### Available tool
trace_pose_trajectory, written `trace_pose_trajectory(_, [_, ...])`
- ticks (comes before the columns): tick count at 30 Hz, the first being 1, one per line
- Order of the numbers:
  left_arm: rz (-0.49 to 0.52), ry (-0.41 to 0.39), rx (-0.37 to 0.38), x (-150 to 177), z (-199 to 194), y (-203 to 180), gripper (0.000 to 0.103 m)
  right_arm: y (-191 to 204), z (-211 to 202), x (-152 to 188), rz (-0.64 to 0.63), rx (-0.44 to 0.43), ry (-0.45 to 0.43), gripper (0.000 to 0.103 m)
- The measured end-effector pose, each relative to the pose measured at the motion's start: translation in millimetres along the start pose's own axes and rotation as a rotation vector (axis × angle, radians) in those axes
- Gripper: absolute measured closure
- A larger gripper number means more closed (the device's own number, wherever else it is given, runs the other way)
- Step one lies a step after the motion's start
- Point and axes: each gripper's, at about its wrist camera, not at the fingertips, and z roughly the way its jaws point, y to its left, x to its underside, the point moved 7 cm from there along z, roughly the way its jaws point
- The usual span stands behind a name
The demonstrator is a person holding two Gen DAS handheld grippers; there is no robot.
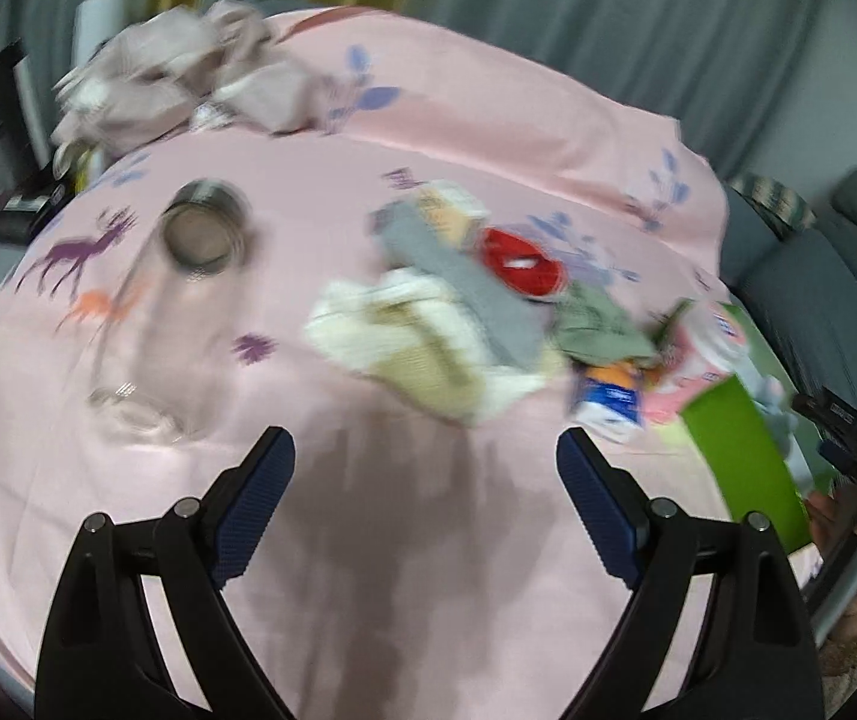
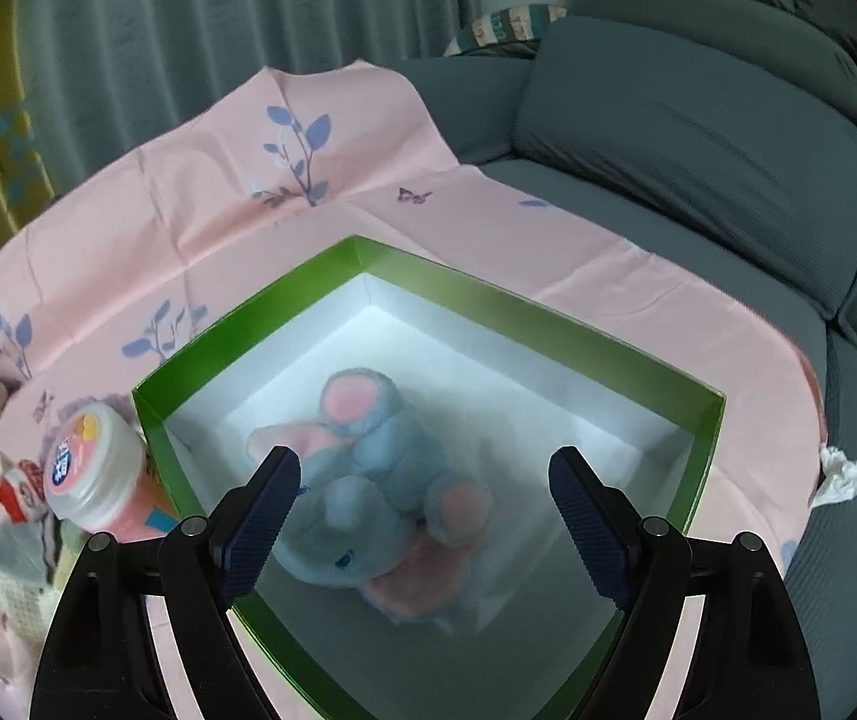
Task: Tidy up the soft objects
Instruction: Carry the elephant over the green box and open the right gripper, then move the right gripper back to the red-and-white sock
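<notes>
A grey and pink plush elephant point(image 2: 380, 480) lies on the white floor of a green box point(image 2: 548, 318). My right gripper point(image 2: 425, 480) hangs open above the box, its jaws wide apart and not touching the toy. My left gripper point(image 1: 425, 462) is open over bare pink cloth, nothing between its fingers. Beyond it lies a heap of soft things: a cream knitted cloth point(image 1: 410, 348), a grey cloth point(image 1: 464, 276), a red item point(image 1: 518, 264) and a green cloth point(image 1: 596, 324). The green box point(image 1: 740, 456) shows at the right of the left wrist view.
A pink printed sheet point(image 1: 368, 540) covers the surface. On it stand a metal cup point(image 1: 203, 231), a clear glass point(image 1: 128, 414) and a pink jar with a white lid point(image 2: 98, 468). Crumpled mauve fabric point(image 1: 176, 78) lies far left. A grey sofa point(image 2: 698, 138) borders the right.
</notes>
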Motion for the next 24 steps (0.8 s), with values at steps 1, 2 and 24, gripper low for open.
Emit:
trace_pose_trajectory(1, [-0.024, 0.007, -0.006, 2, 3, 8, 0.014, 2, -2, 2, -0.008, 0.002, -0.003, 0.017])
trace_pose_trajectory(2, [-0.043, 0.013, -0.008, 2, 5, 13, 0.014, 6, -1, 3, -0.025, -0.004, 0.004, 0.017])
trace_pose_trajectory(24, [-0.162, 0.055, -0.002, 1, 17, 45, 0.014, 108, -90, 7, -0.146, -0.295, -0.126, 0.014])
